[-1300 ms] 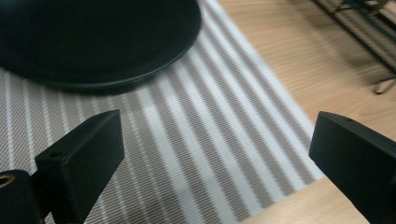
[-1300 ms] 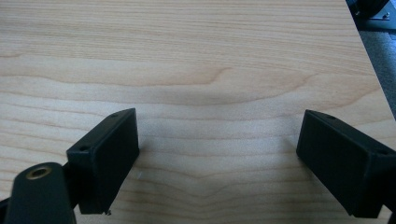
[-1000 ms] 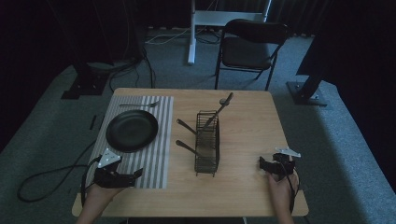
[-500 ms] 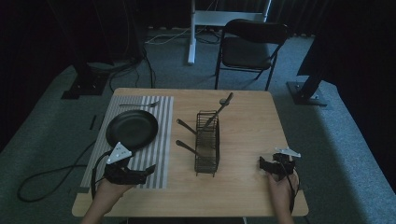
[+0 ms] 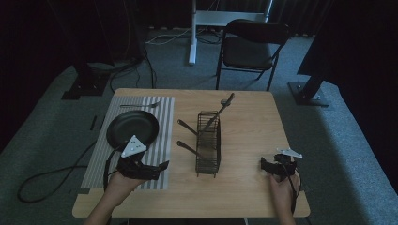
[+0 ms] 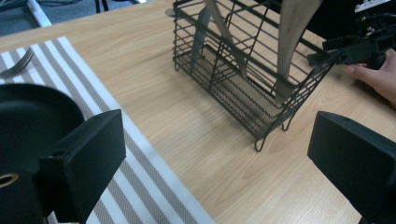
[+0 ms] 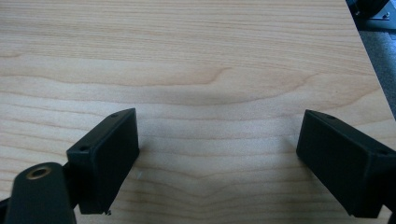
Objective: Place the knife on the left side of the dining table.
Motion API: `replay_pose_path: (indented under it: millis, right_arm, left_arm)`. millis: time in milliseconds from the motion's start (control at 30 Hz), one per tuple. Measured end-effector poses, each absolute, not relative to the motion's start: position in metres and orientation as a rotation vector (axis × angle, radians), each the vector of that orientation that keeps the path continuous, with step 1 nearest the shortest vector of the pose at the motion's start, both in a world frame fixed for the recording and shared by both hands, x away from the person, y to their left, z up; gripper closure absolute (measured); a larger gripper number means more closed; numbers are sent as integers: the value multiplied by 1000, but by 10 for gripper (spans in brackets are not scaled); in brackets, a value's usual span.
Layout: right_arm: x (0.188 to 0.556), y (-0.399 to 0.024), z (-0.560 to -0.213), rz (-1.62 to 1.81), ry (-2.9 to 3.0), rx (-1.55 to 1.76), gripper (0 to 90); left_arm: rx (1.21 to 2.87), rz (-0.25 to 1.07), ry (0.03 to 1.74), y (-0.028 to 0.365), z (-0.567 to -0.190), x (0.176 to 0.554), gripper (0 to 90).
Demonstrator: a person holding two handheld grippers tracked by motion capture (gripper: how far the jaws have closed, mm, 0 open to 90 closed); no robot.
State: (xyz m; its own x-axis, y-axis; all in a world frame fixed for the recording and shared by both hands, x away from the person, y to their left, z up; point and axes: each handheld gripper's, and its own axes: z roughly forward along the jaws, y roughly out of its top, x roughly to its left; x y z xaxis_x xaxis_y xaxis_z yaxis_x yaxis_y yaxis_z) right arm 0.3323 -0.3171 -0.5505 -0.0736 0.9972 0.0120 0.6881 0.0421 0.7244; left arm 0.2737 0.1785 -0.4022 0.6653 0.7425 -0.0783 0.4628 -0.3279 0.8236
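A black wire cutlery basket (image 5: 208,144) stands at the middle of the wooden table (image 5: 244,117), with three utensil handles (image 5: 224,106) sticking out of it. On a striped placemat (image 5: 162,122) at the left lie a black plate (image 5: 133,127) and a fork (image 5: 141,105). My left gripper (image 5: 159,169) hovers open over the mat's front corner and points at the basket (image 6: 243,70). The plate (image 6: 32,112) lies by its left jaw. My right gripper (image 5: 264,164) rests open near the front right edge, over bare wood (image 7: 217,84).
A folding chair (image 5: 251,49) stands behind the table, with stands and cables on the floor around it. The left gripper view shows the other hand with its gripper (image 6: 364,42) beyond the basket. Bare wood lies between basket and right gripper.
My left gripper has moved right from the table's front left edge onto the mat's front corner, closer to the basket. The right gripper has stayed put.
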Motion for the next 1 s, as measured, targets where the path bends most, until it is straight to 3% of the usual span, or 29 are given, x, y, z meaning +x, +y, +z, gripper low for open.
replay_pose_path:
  millis: [900,1000]
  right_arm:
    - [332,-317,-551,792,1815,1696,121]
    - [332,-317,-551,792,1815,1696,121]
  left_arm:
    - [2029,316,870,126,-390,306,59]
    - [2013,303,883,125,-390,308,118]
